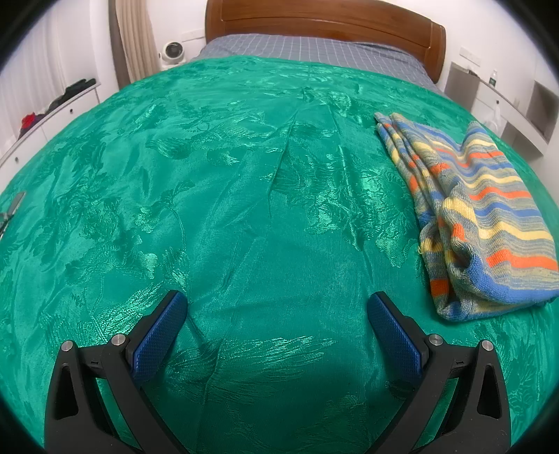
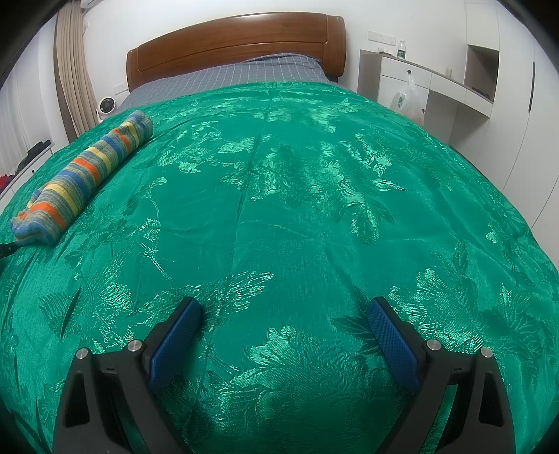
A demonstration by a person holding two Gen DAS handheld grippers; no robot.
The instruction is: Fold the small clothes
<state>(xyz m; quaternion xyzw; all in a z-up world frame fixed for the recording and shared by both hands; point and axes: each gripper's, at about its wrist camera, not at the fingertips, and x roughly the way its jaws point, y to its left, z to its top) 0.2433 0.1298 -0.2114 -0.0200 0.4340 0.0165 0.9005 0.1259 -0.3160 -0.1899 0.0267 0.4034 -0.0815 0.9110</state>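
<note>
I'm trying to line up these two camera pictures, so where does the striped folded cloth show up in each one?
Left wrist view: the striped cloth lies at the right, on the green bedspread.
Right wrist view: the same cloth lies at the far left edge, running away from the camera.
Shared landmark: the wooden headboard at the top of both.

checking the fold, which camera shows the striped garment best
The left wrist view: the striped garment lies close, to the right of the open left gripper, so its folds and layered edges are clear. The right wrist view shows it smaller, far left, as a narrow bundle.
</note>
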